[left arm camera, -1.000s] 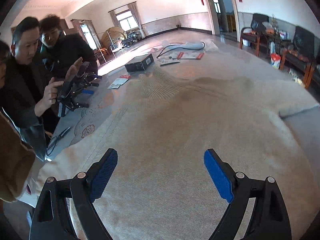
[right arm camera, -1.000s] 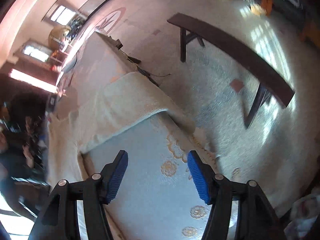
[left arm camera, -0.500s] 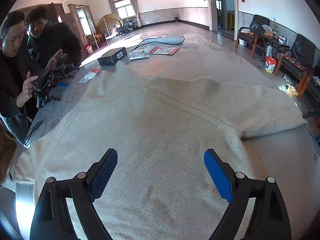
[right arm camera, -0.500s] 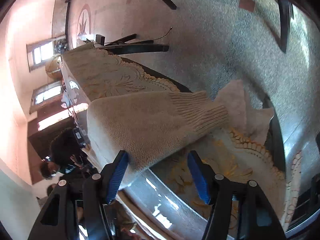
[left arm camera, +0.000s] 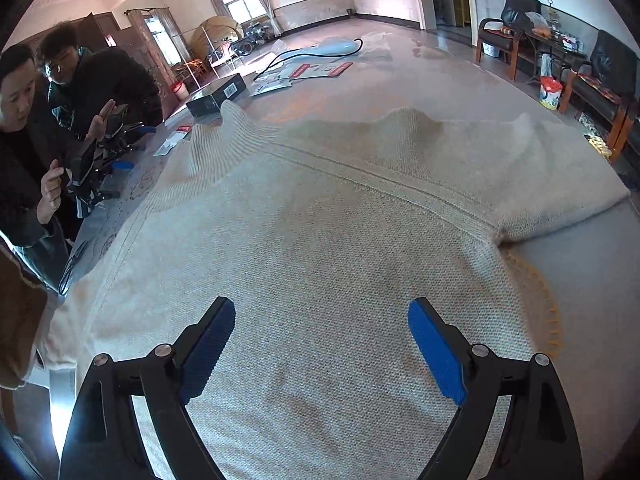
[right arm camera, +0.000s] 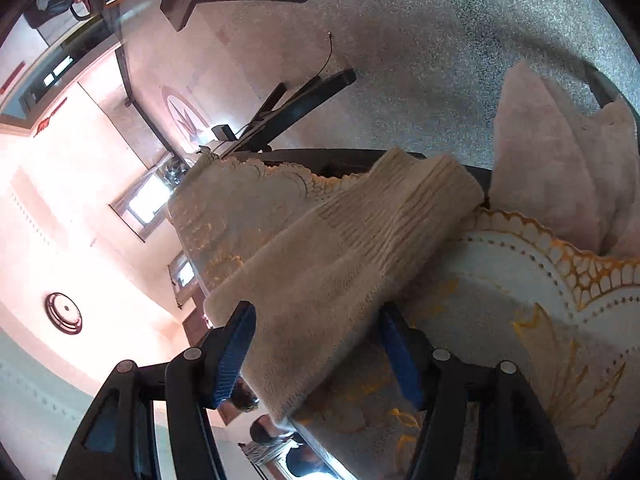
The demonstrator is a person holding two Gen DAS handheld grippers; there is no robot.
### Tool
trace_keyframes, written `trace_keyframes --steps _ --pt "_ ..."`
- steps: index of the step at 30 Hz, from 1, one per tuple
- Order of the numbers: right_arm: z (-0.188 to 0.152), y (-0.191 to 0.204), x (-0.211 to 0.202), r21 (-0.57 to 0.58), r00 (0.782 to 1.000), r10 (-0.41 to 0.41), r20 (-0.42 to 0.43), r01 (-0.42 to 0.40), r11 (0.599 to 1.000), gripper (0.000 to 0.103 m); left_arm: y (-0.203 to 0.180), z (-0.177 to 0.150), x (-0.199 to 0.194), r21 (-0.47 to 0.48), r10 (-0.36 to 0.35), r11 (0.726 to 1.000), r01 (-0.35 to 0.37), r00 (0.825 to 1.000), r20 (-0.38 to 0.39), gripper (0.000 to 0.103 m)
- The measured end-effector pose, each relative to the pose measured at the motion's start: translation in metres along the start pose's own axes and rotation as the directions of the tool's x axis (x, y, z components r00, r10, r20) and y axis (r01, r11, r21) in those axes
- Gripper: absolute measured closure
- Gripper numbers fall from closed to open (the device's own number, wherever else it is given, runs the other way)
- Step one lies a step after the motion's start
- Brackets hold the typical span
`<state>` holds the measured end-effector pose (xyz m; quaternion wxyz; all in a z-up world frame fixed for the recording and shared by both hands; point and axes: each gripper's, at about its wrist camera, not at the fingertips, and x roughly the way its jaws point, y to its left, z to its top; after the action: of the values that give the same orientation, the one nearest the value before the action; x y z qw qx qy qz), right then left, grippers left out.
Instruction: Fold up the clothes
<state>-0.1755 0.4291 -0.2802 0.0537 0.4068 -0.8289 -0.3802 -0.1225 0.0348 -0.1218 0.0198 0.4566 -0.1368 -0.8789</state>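
A cream knitted sweater (left arm camera: 320, 240) lies spread flat on the table, its collar (left arm camera: 224, 128) at the far left and one sleeve (left arm camera: 500, 160) reaching right. My left gripper (left arm camera: 322, 344) hovers open just above the sweater's body, nothing between its blue pads. In the right wrist view the sweater's sleeve (right arm camera: 332, 272) with its ribbed cuff (right arm camera: 408, 200) lies on the tablecloth. My right gripper (right arm camera: 316, 352) is open and straddles that sleeve, one pad on each side of it. The view there is rolled sideways.
The table (left arm camera: 592, 264) carries a pale cloth with gold scalloped trim (right arm camera: 560, 256). A black box (left arm camera: 216, 94), papers (left arm camera: 316, 70) and a cable lie at the far end. Two people (left arm camera: 60, 128) stand at the left edge holding a device. Pinkish cloth (right arm camera: 560, 160) hangs beyond the corner.
My right gripper has swung round from the tablecloth and closed in on the sleeve, which now sits between its pads. My left gripper has drifted slightly over the sweater's body.
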Motion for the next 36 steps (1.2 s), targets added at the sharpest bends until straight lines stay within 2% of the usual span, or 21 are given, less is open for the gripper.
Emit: trace_keyframes --steps 1,2,3,4,6,9,12,14,16,18,20,21,24,25,28,29,31,34,36 --pt "0.004 0.001 0.005 -0.001 1.0 0.02 -0.007 -0.02 1.0 0.04 -0.001 0.0 0.0 0.003 0.003 1.0 -0.003 1.0 -0.002 0.013" --pt "0.006 0.004 0.007 -0.013 1.0 0.026 -0.001 -0.026 1.0 0.049 -0.001 -0.001 0.001 0.006 0.005 1.0 -0.005 1.0 -0.006 0.013" --pt "0.007 0.008 0.007 -0.041 1.0 0.016 0.02 -0.016 0.999 0.062 -0.002 0.0 0.001 0.008 0.007 1.0 -0.007 1.0 -0.009 0.013" --pt "0.005 0.016 0.007 -0.087 0.999 -0.011 0.041 0.014 0.996 0.099 -0.002 -0.001 0.002 0.011 0.009 1.0 -0.009 1.0 -0.011 0.013" --pt "0.001 0.034 0.007 -0.19 0.994 -0.068 0.081 0.082 0.978 0.1 -0.001 -0.001 0.002 0.01 0.013 1.0 -0.013 1.0 -0.013 0.013" --pt "-0.01 0.064 0.002 -0.349 0.98 -0.125 0.155 0.173 0.921 0.1 0.002 -0.002 0.003 -0.001 0.018 1.0 -0.018 1.0 -0.013 0.013" --pt "-0.027 0.095 -0.008 -0.475 0.954 -0.162 0.254 0.269 0.838 0.1 0.011 -0.002 0.002 -0.023 0.018 1.0 -0.018 1.0 -0.012 0.013" --pt "-0.042 0.116 -0.012 -0.542 0.941 -0.16 0.297 0.304 0.783 0.1 0.019 -0.002 0.001 -0.042 0.018 0.999 -0.019 1.0 -0.012 0.013" --pt "-0.064 0.139 -0.012 -0.609 0.925 -0.164 0.344 0.352 0.711 0.1 0.032 -0.002 0.001 -0.07 0.022 0.997 -0.023 1.0 -0.016 0.013" --pt "-0.095 0.163 -0.005 -0.68 0.897 -0.172 0.408 0.424 0.598 0.1 0.049 -0.004 0.001 -0.101 0.037 0.994 -0.039 0.999 -0.028 0.013" --pt "-0.131 0.187 0.007 -0.737 0.864 -0.17 0.474 0.495 0.46 0.1 0.069 -0.01 0.001 -0.142 0.042 0.989 -0.048 0.998 -0.045 0.013" --pt "-0.158 0.194 0.022 -0.768 0.846 -0.167 0.506 0.53 0.36 0.1 0.08 -0.013 0.001 -0.165 0.041 0.985 -0.049 0.998 -0.051 0.013" --pt "-0.244 0.211 0.071 -0.798 0.793 -0.133 0.594 0.602 0.022 0.1 0.118 -0.03 0.003 -0.242 0.045 0.969 -0.058 0.997 -0.06 0.013" --pt "-0.277 0.21 0.093 -0.785 0.777 -0.115 0.619 0.608 -0.114 0.1 0.131 -0.035 0.004 -0.267 0.045 0.962 -0.061 0.997 -0.063 0.013" --pt "-0.373 0.183 0.166 -0.689 0.758 -0.048 0.65 0.562 -0.457 0.1 0.168 -0.051 0.005 -0.337 0.05 0.939 -0.071 0.996 -0.071 0.013" --pt "-0.399 0.169 0.193 -0.66 0.764 -0.039 0.645 0.53 -0.533 0.1 0.179 -0.058 0.004 -0.348 0.058 0.934 -0.079 0.996 -0.072 0.013" --pt "-0.449 0.136 0.245 -0.599 0.779 -0.032 0.626 0.455 -0.659 0.1 0.201 -0.071 0.003 -0.379 0.071 0.921 -0.093 0.995 -0.072 0.013" --pt "-0.509 0.057 0.322 -0.46 0.805 -0.045 0.591 0.291 -0.839 0.1 0.224 -0.09 0.005 -0.429 0.075 0.897 -0.107 0.993 -0.09 0.013" --pt "-0.521 -0.004 0.36 -0.429 0.783 -0.154 0.602 0.155 -0.89 0.099 0.239 -0.102 0.006 -0.462 0.078 0.879 -0.116 0.992 -0.102 0.013"
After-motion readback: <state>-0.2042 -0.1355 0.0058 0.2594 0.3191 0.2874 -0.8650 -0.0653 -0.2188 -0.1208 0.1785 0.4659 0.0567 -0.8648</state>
